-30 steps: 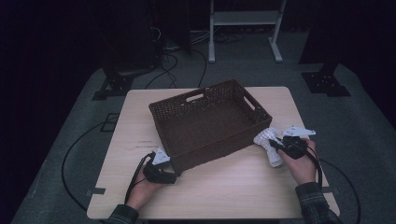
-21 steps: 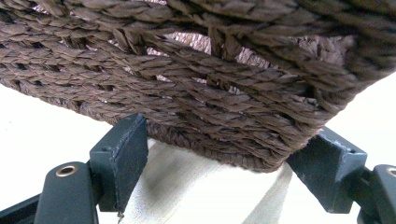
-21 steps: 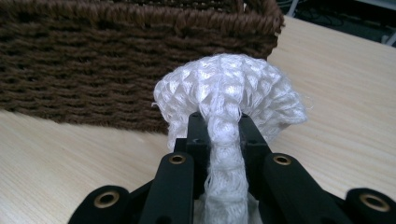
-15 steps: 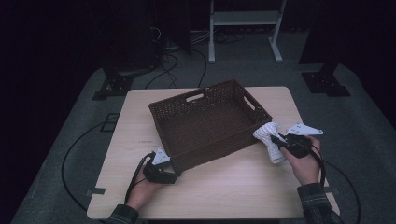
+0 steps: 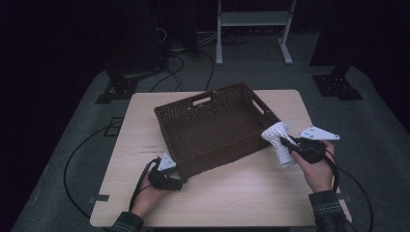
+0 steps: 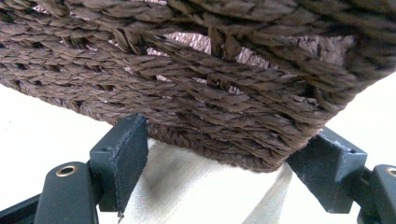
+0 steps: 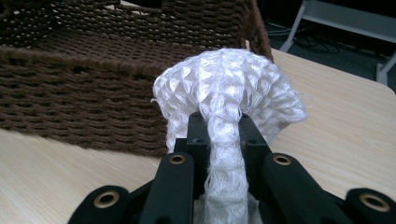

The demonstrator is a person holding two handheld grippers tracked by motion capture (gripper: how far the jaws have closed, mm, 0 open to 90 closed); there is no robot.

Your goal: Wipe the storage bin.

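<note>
Cloth [image 7: 227, 93] bunches pinched between clamped right gripper [image 7: 219, 126] jaws; left gripper [image 6: 224, 154] straddles basket [image 6: 210, 84] corner wide

We're in a dark lab or studio. Cables [image 5: 186, 53] snake across grey floor [image 5: 382, 125]; stand bases [image 5: 337, 86] ring one lit table [image 5: 145, 121].

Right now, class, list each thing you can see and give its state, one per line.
Wicker basket: tilted, near corner between the left gripper's jaws.
White knitted cloth: bunched, off the table.
Left gripper: jaws around the basket's corner.
Right gripper: shut on the cloth.
</note>
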